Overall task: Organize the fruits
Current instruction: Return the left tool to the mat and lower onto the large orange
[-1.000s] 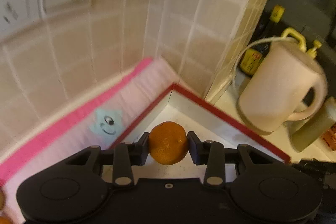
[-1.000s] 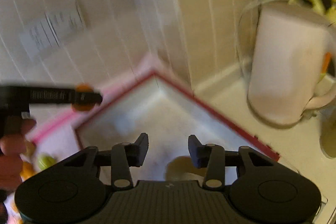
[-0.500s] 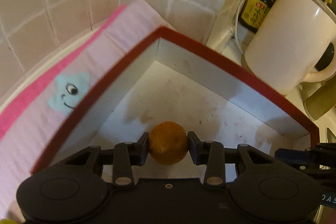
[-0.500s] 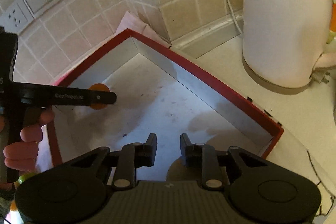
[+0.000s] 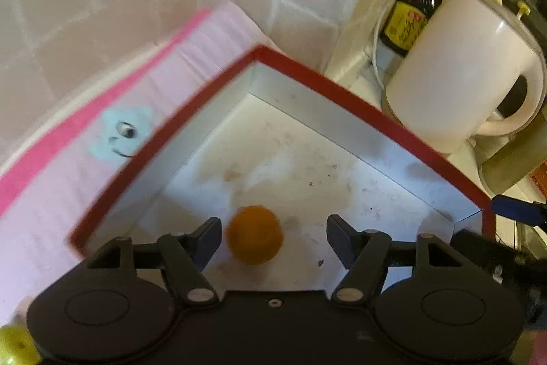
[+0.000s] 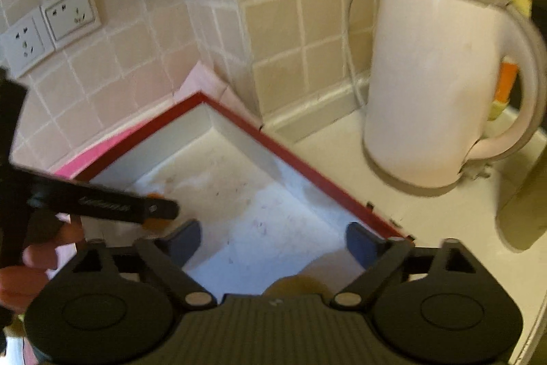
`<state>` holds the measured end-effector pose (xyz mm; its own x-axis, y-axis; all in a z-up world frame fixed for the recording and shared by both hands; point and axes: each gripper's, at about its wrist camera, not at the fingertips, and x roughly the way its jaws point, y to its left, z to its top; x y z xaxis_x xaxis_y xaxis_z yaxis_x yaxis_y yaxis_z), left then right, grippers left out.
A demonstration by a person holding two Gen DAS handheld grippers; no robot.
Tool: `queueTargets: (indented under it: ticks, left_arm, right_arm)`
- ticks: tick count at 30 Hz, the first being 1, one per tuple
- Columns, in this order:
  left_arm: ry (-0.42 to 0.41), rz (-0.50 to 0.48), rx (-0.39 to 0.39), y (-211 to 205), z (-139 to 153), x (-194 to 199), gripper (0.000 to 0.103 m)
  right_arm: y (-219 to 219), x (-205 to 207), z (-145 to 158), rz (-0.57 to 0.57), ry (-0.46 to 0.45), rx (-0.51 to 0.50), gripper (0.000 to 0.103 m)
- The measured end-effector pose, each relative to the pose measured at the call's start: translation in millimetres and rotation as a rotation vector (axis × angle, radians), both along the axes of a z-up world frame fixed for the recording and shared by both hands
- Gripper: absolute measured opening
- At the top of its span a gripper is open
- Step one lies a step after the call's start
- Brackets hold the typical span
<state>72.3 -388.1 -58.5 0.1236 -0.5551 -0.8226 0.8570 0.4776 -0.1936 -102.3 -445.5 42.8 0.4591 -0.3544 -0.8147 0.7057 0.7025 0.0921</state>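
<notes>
Orange (image 5: pixel 254 235) lies on the floor of the box (image 5: pixel 372 112), between the spread fingers of the left gripper (image 5: pixel 273 236), nearer its left finger and touching neither. That gripper is wide open and holds nothing.

The box, red-rimmed with pale inner walls, fills the space ahead of both grippers, one corner pointing away toward the tiled wall (image 6: pixel 280 5). A pink mat (image 5: pixel 51 194) with a blue star face lies under and to the left of the box from the left gripper.

Ahead and to the right of both grippers, beyond the box's right wall, stands a kettle (image 6: pixel 434 84) on the counter (image 6: pixel 444 221), its cord looping up behind it. A dark bottle (image 5: pixel 410 19) with a yellow label stands behind the kettle. Two sockets (image 6: pixel 48 26) sit on the wall to the upper left of the right gripper (image 6: pixel 273 243).

The right gripper is also wide open and empty, over the box's near corner. To its left, the left gripper's side (image 6: pixel 102 204) crosses in front of the orange, hiding most of it.
</notes>
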Motion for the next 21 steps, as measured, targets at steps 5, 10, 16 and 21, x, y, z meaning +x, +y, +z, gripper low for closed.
queueTargets:
  ticks: [5, 10, 16, 21]
  left_arm:
    - [-0.020, 0.094, -0.097, 53, 34, -1, 0.081]
    - [-0.083, 0.309, -0.170, 132, 68, 5, 0.081]
    - [-0.241, 0.478, -0.117, 235, 106, 5, 0.081]
    - [-0.422, 0.662, -0.077, 321, 146, -6, 0.082]
  right_arm:
    - [12, -3, 23, -0.079, -0.059, -0.037, 0.100]
    - [34, 3, 39, -0.023, -0.108, -0.035, 0.100]
    - [79, 28, 62, 0.134, -0.079, -0.088, 0.099]
    - [125, 47, 82, 0.213, -0.088, -0.259, 0.099]
